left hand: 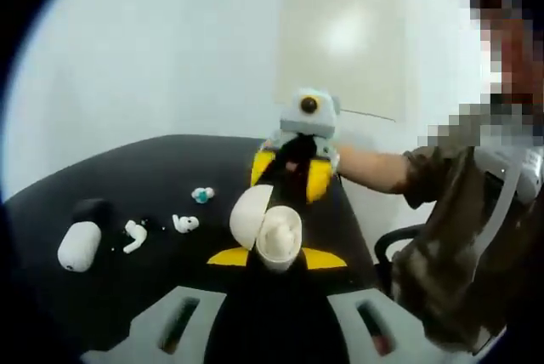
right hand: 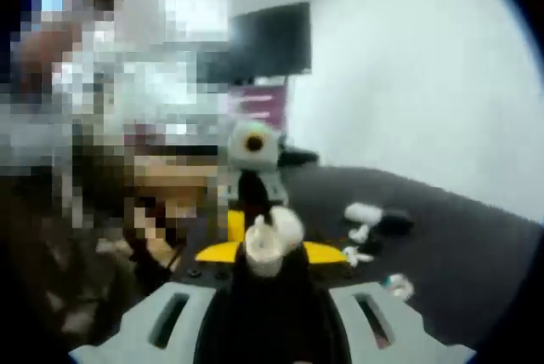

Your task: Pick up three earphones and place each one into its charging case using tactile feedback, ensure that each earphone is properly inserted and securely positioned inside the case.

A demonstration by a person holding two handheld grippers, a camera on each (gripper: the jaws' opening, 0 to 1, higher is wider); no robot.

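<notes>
In the left gripper view, a dark bench (left hand: 153, 177) is seen across the lower left and centre of the frame. At the far left, a closed white charging case (left hand: 79, 247) is lying on it, with a black case (left hand: 92, 208) just above it in the frame. To the right of these, a white earphone (left hand: 134, 236) with a stem is resting on the bench, a second white earphone (left hand: 185, 224) lies just beside it, and a small teal-tipped earphone (left hand: 202, 195) is placed a little higher in the frame.

At lower centre, an open white charging case (left hand: 270, 230) is held between the yellow-tipped fingers of the left gripper (left hand: 277, 257), which are closed against its body; its lid is hinged up to the left. Directly above it in the frame, the right gripper (left hand: 291, 175) is seen pointing toward the case, carried by a person's hand (left hand: 350, 160). How wide its fingers stand cannot be told here.

In the right gripper view, the picture is blurred. At lower centre, the open case (right hand: 268, 241) is seen between the yellow finger tips, with the left gripper (right hand: 252, 202) behind it. Whether the right fingers grip anything cannot be told. On the bench (right hand: 459, 245) at centre right, small white items (right hand: 364, 219) and a teal-tipped earphone (right hand: 397, 283) are lying.
</notes>
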